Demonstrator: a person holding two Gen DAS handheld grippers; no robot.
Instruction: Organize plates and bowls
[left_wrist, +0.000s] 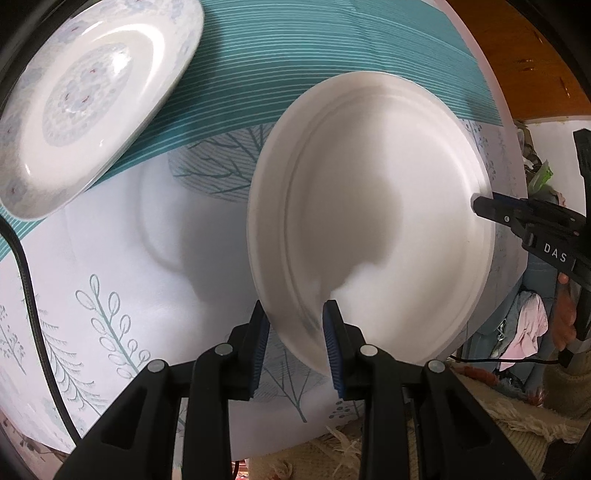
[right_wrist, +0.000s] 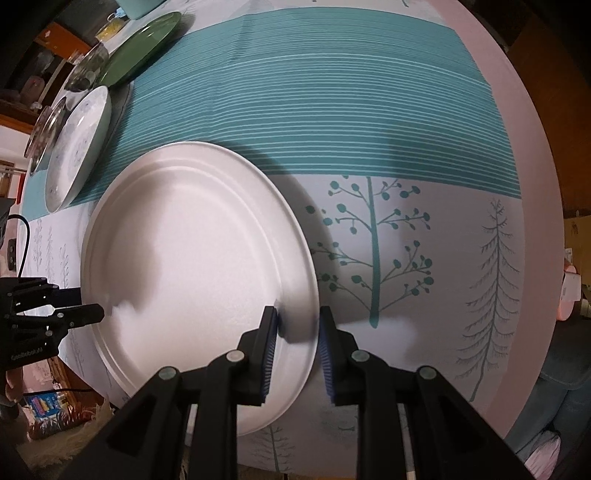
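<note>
**Two tools clamp one white plate over the patterned counter**

The white plate (left_wrist: 373, 221) is gripped on opposite sides of its rim. The left tool (left_wrist: 295, 332) has its blue-padded fingers (left_wrist: 330, 343) closed across the near rim, one pad above and one below. The right tool (right_wrist: 297, 334) pinches the opposite rim in the same way. In the left wrist view the right tool (left_wrist: 491, 210) shows only as a black tip meeting the plate's far edge, its body cut off by the frame. In the right wrist view the left tool (right_wrist: 88, 314) likewise shows only partly at the left border.

The plate casts a soft shadow on the tablecloth (right_wrist: 369, 129); whether its underside touches the counter or hangs just above cannot be told.

A floral plate (left_wrist: 88, 107) lies on the teal striped band, its far rim cropped by the lens edge in the left view. In the right view, the floral plate (right_wrist: 77, 147) sits in a row with a green plate (right_wrist: 142, 46) and two glass lids (right_wrist: 86, 68), small and distorted near the corner. A black cable (left_wrist: 33, 306) runs over the counter's left part. Beyond the counter's edge, a fringed rug (left_wrist: 498, 417) and crumpled cloths are blurred.
</note>
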